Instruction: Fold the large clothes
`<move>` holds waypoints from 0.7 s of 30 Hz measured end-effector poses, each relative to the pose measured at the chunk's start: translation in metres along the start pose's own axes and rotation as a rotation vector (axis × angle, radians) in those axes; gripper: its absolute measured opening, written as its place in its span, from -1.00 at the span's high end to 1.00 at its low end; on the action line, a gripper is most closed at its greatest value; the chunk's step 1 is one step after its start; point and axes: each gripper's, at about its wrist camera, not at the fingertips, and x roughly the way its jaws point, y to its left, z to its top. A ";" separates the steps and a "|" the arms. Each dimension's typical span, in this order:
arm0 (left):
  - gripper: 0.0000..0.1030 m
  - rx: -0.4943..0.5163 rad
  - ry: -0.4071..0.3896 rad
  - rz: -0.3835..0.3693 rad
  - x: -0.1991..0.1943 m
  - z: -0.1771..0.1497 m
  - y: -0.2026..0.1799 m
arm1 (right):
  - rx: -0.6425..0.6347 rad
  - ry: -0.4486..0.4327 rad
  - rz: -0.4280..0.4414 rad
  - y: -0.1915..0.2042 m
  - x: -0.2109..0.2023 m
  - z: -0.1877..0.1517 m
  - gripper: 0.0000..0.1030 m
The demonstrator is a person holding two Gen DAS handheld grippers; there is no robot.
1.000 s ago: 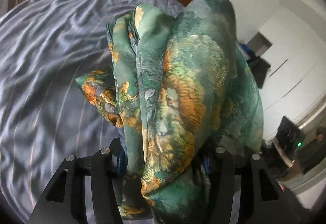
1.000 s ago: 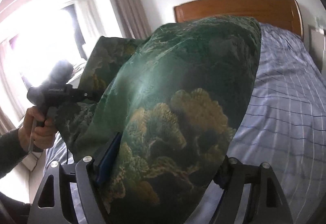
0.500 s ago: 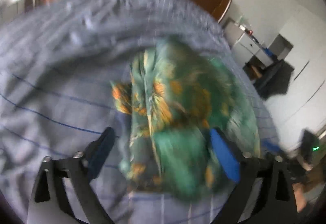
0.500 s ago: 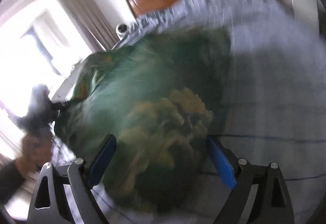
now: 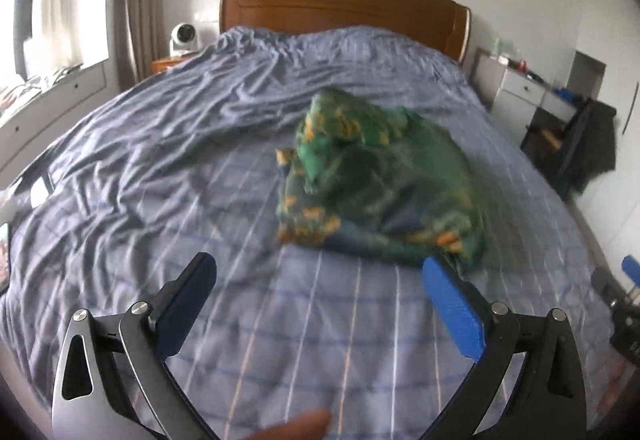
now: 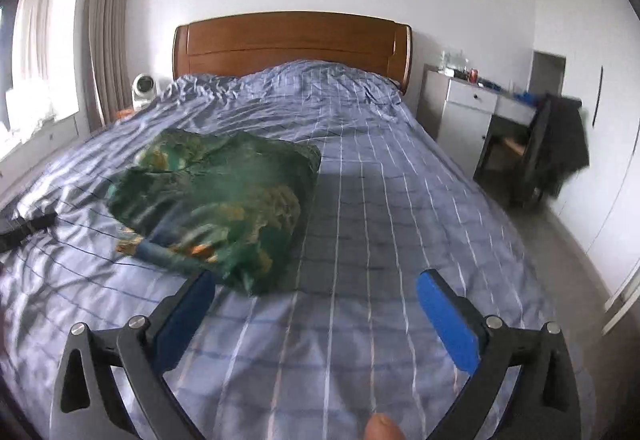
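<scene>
Left wrist view: a second ago your left gripper (image 5: 318, 304) was clamped on the bunched green garment (image 5: 380, 179), held up off the bed. Now the jaws are spread wide with nothing between them, and the garment sits on the blue striped bedspread (image 5: 160, 159), ahead of you and a bit right of centre, just beyond the right blue pad. So the bundle has been dropped, not laid flat. It's a lumpy heap; the long axis looks to run from near-right to far-left, with a peak at the far-left end, though motion blur makes that uncertain.

Right wrist view: same story. Your right gripper (image 6: 314, 306) was closed on the cloth a second ago; now it's fully released and empty. The garment (image 6: 216, 195) lies on the bedspread (image 6: 400, 199) to the left of the gripper, its near corner just past the left pad. From here it reads as a rough slab, with the straight right edge running near to far toward the headboard (image 6: 292, 39).

My read: the folded bundle is set down and this garment is likely finished, unless the heap needs squaring up.
</scene>
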 end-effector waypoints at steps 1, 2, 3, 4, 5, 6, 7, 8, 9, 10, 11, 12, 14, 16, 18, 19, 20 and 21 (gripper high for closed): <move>-0.99 -0.001 0.003 -0.009 -0.005 -0.004 -0.003 | 0.000 0.004 -0.005 0.001 -0.005 -0.002 -1.00; -0.99 0.002 0.005 -0.018 -0.009 -0.007 -0.006 | -0.005 0.003 -0.019 0.002 -0.013 -0.005 -1.00; -0.99 0.013 0.001 -0.018 -0.016 -0.011 -0.011 | -0.010 0.004 -0.031 -0.001 -0.019 -0.004 -1.00; -0.99 0.026 -0.005 -0.011 -0.021 -0.014 -0.016 | -0.018 0.005 -0.047 0.000 -0.026 -0.006 -1.00; -0.99 0.052 -0.019 0.007 -0.030 -0.018 -0.022 | -0.025 0.006 -0.052 -0.002 -0.036 -0.007 -1.00; -0.99 0.069 -0.025 0.019 -0.033 -0.019 -0.027 | -0.031 0.008 -0.057 -0.002 -0.041 -0.007 -1.00; -0.99 0.091 -0.031 0.032 -0.036 -0.022 -0.033 | -0.037 0.007 -0.062 -0.002 -0.046 -0.009 -1.00; -0.99 0.104 -0.033 0.040 -0.039 -0.023 -0.037 | -0.041 0.005 -0.066 -0.004 -0.051 -0.011 -1.00; -0.99 0.121 -0.037 0.048 -0.044 -0.026 -0.042 | -0.042 0.008 -0.074 -0.004 -0.054 -0.012 -1.00; -0.99 0.136 -0.042 0.046 -0.048 -0.027 -0.047 | -0.039 0.011 -0.078 -0.004 -0.055 -0.013 -1.00; -0.99 0.141 -0.043 0.041 -0.050 -0.029 -0.050 | -0.033 0.011 -0.076 -0.004 -0.057 -0.013 -1.00; -0.99 0.147 -0.038 0.029 -0.053 -0.031 -0.054 | -0.028 0.012 -0.071 -0.006 -0.061 -0.014 -1.00; -0.99 0.147 -0.009 -0.002 -0.056 -0.033 -0.059 | -0.025 0.019 -0.067 -0.006 -0.063 -0.016 -1.00; -0.99 0.155 -0.006 0.004 -0.059 -0.035 -0.065 | -0.028 0.020 -0.064 -0.004 -0.067 -0.018 -1.00; -0.99 0.168 -0.019 0.041 -0.062 -0.037 -0.070 | -0.031 0.025 -0.054 -0.003 -0.069 -0.020 -1.00; -0.99 0.172 -0.018 0.058 -0.063 -0.038 -0.072 | -0.030 0.030 -0.043 -0.002 -0.071 -0.021 -1.00; -0.99 0.178 -0.014 0.069 -0.064 -0.039 -0.075 | -0.027 0.034 -0.034 -0.001 -0.072 -0.022 -1.00; -0.99 0.185 -0.013 0.075 -0.064 -0.040 -0.076 | -0.027 0.039 -0.031 0.000 -0.073 -0.023 -1.00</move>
